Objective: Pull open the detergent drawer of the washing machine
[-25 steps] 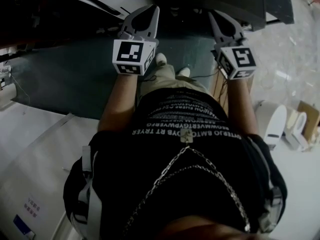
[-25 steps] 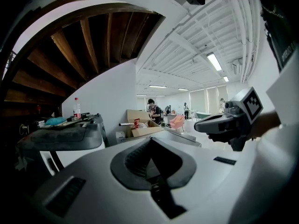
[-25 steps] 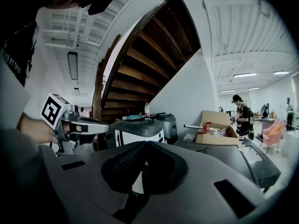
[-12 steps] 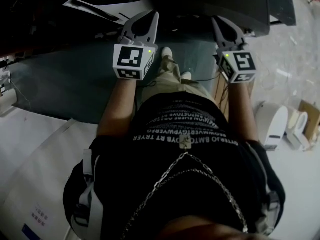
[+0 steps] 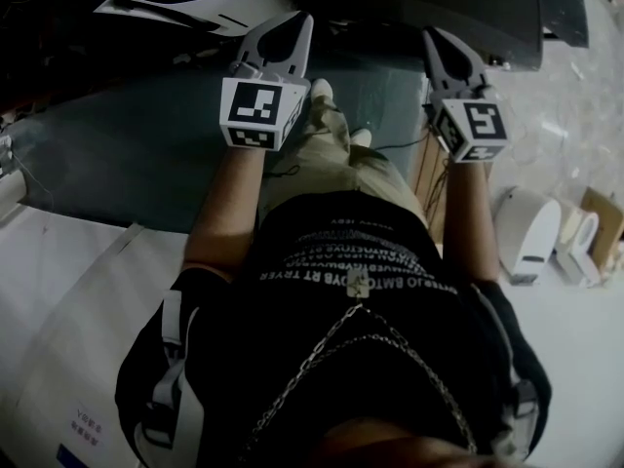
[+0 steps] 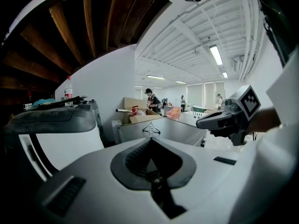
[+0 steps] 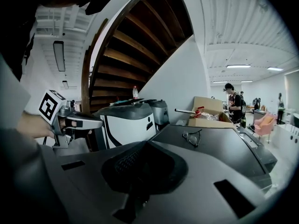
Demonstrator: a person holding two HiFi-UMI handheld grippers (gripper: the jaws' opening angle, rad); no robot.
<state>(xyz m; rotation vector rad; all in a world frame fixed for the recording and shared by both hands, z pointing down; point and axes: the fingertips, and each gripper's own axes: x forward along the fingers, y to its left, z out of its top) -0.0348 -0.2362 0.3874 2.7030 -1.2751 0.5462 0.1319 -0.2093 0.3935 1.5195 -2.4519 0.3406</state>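
Both grippers hang side by side in front of the person, empty. My left gripper has its jaws shut, tips together. My right gripper is likewise shut, its tips meeting. Ahead of them stands the dark-topped washing machine, with a pair of glasses lying on its lid. Its drawer front does not show in any view. Each gripper appears in the other's view, the right gripper and the left gripper.
A white and grey appliance stands left of the machine. A cardboard box sits behind it, under a wooden stair. White units lie on the floor at the right. People stand far back.
Both grippers have sunk together toward the machine, and the person has shifted forward. Their jaws stay shut and nothing was taken hold of.
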